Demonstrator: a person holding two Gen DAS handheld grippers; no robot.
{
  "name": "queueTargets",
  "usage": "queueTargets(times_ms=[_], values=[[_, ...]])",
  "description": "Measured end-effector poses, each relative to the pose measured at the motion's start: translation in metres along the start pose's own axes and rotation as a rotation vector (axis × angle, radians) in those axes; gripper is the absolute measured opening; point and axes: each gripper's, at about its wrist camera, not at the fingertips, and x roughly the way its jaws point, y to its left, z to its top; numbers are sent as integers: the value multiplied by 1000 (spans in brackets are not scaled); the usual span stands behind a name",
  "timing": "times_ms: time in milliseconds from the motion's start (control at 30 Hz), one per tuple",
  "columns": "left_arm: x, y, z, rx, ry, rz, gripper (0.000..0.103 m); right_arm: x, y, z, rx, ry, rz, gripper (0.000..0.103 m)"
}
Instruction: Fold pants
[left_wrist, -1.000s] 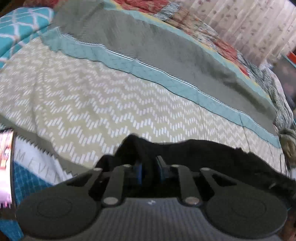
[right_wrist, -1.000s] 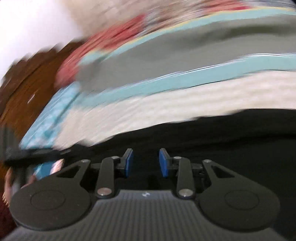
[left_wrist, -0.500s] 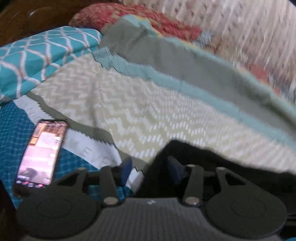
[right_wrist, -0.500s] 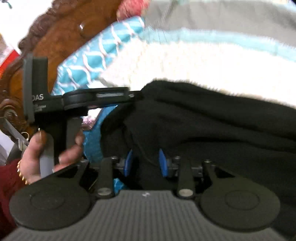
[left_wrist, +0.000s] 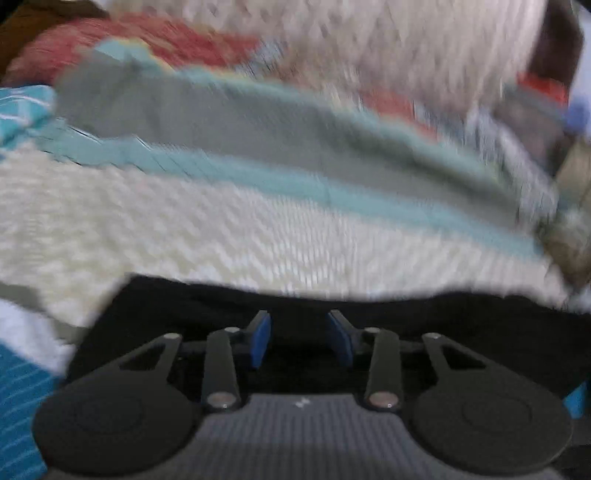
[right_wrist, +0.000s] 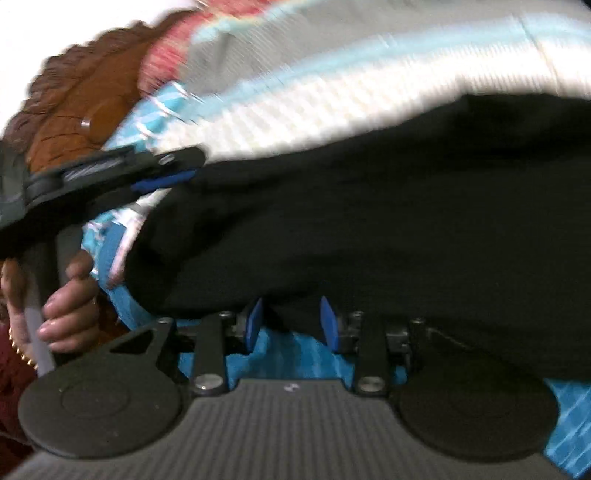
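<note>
Black pants (right_wrist: 369, 229) lie spread across a bed, over a bedspread (left_wrist: 229, 236) banded in cream chevron, teal and grey. Both pictures are blurred. In the left wrist view the left hand-held gripper (left_wrist: 300, 338) hangs low over the near edge of the pants (left_wrist: 406, 317); its blue pads (left_wrist: 258, 339) stand a narrow way apart and its jaws are closing, with dark cloth seen in the gap behind them, though the blur hides whether the pads press on it. In the right wrist view the right hand-held gripper (right_wrist: 291, 321) sits at the hem of the pants, its blue pads (right_wrist: 253, 325) a modest gap apart with the cloth's edge reaching between their tips; whether they grip it I cannot tell. Teal patterned bedding (right_wrist: 291, 358) shows below that hem. At the left of this view a person's hand (right_wrist: 66, 306) grips the handle of the other gripper, whose blue-tipped fingers reach the far corner of the pants. A carved wooden headboard (right_wrist: 85, 99) stands behind.
</note>
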Motion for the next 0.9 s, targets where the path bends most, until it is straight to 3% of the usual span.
queueTargets(times_ms=[67,100,133,167,233,300,367,500,567,667,733,800,900], values=[[36,-3,4,69,18,137,24,-2,-4,-3,24,-6,19,34],[51,4,7,64,18,221,21,-5,0,-1,19,-14,19,34],[61,19,13,-4,34,254,11,-12,3,2,-1,-43,15,36],[64,34,19,-104,51,230,6,-20,7,7,-26,-83,14,36],[54,46,28,-225,41,165,6,-31,9,20,-39,-144,5,37],[37,40,31,-196,-12,158,11,-38,2,38,-15,-196,-32,38],[19,35,28,-164,-61,156,27,-36,-7,55,5,-228,-77,38],[-11,34,17,-164,-124,104,31,-31,-9,91,-58,-285,-184,39],[-19,32,10,-164,-141,100,31,-19,-8,107,-91,-268,-212,40],[-9,34,-1,-138,-118,160,33,14,-22,123,-94,-150,-234,40],[-2,38,-3,-149,-85,170,32,24,-41,119,-58,-42,-223,15],[-9,38,3,-159,-114,162,32,24,-35,125,-86,-45,-233,13],[-13,40,15,-158,-176,201,35,25,-30,157,-53,-137,-210,12]])
